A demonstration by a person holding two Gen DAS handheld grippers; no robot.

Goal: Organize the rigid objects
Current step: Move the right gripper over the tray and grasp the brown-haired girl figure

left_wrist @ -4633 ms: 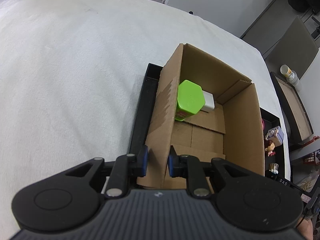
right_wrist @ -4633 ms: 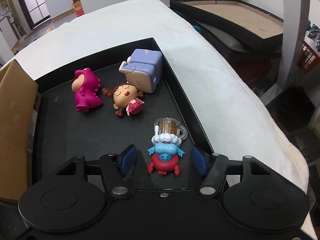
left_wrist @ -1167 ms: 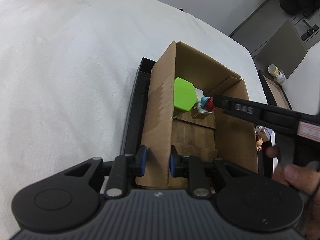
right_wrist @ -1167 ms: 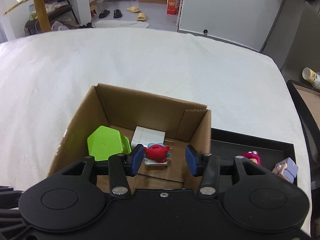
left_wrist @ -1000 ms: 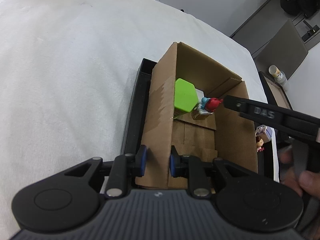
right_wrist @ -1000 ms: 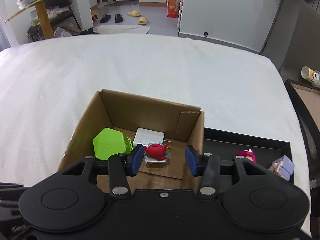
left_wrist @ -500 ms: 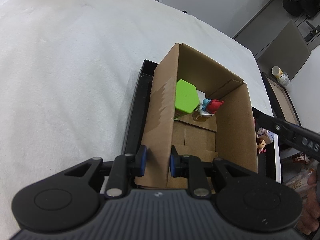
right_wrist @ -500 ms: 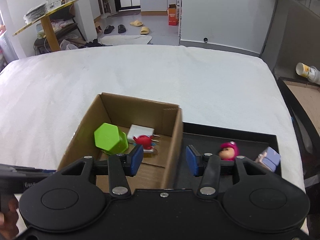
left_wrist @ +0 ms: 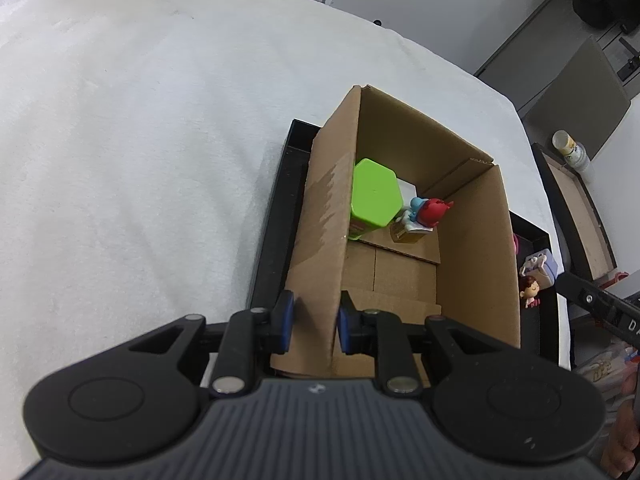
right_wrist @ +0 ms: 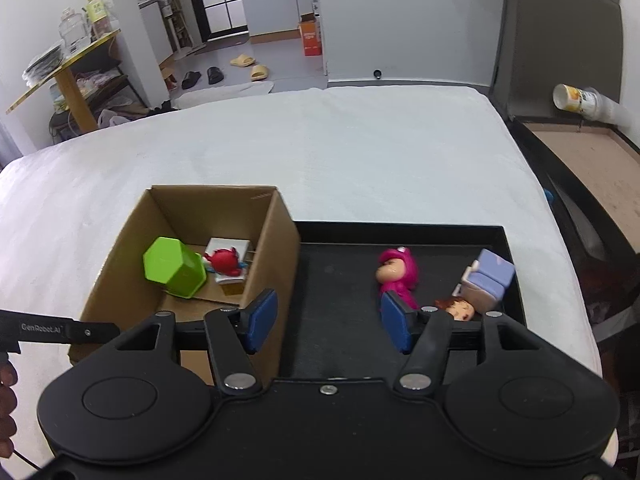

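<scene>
An open cardboard box (left_wrist: 472, 248) (right_wrist: 280, 236) stands on a black tray (right_wrist: 340, 312). Inside lie a green hexagonal container (left_wrist: 374, 196) (right_wrist: 172, 268), a white block (right_wrist: 230, 246) and a red and blue figure (left_wrist: 428, 212) (right_wrist: 224, 262). My left gripper (left_wrist: 314, 322) is shut on the box's left wall. My right gripper (right_wrist: 324, 322) hangs over the bare tray beside the box, its jaws opening with nothing between them. On the tray lie a pink figure (right_wrist: 394, 270), a brown-haired doll (right_wrist: 456, 308) (left_wrist: 530, 288) and a lilac toy (right_wrist: 486, 278) (left_wrist: 540, 264).
A white cloth (right_wrist: 320, 152) covers the table around the tray (left_wrist: 272, 248). To the right stands a second black tray (right_wrist: 588, 168) with a board in it and a cup (right_wrist: 576, 98) at its far end. A person's hand (right_wrist: 6, 400) shows at the left edge.
My right gripper has pulled out of the box and moved right over the tray, leaving the red and blue figure in the box; its jaws have widened. The left gripper kept its hold.
</scene>
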